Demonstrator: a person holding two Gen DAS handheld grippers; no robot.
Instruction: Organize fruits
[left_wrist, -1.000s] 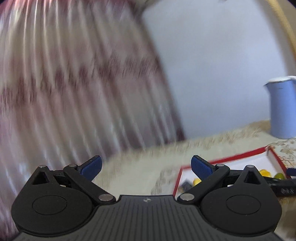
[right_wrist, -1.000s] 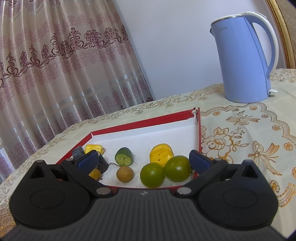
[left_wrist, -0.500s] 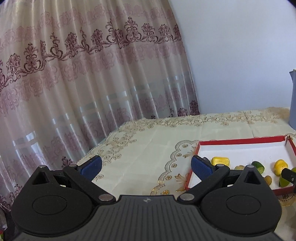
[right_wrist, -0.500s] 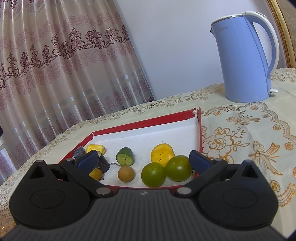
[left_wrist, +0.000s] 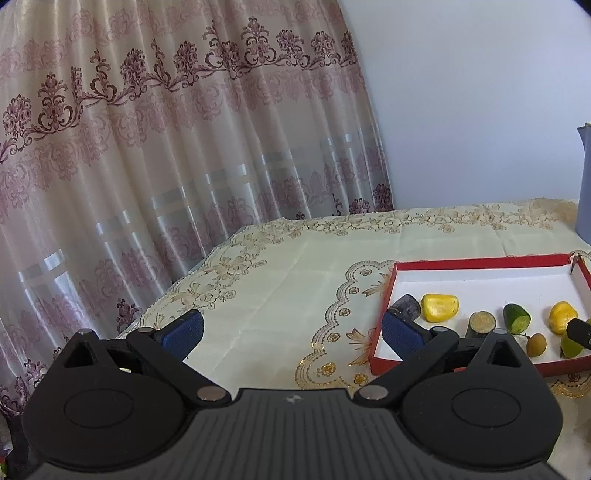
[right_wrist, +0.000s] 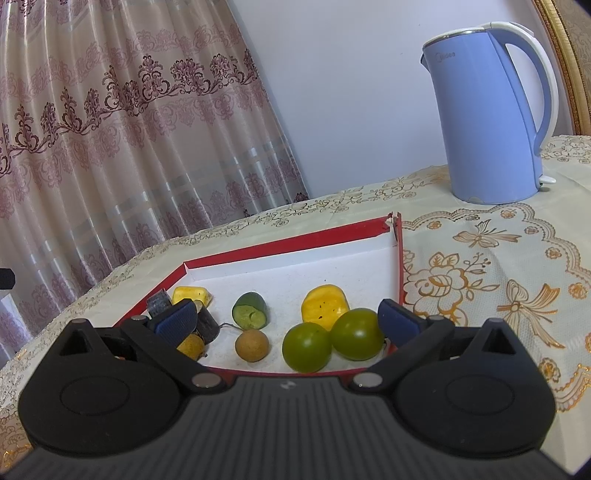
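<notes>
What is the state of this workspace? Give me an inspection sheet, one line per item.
Surface: table under a cream embroidered tablecloth.
Job's things: red-rimmed tray with a white floor, holding two green round fruits that touch, two yellow pieces, a cut green piece, two small brown round fruits and two dark stubby pieces.
Clutter: blue electric kettle standing upright beyond the tray.
Grippers: left gripper open over the cloth beside the tray; right gripper open at the tray's near edge; both empty.
Cables: nothing seen.
Surroundings: patterned curtain, plain wall, a gilt frame edge at far right.
</notes>
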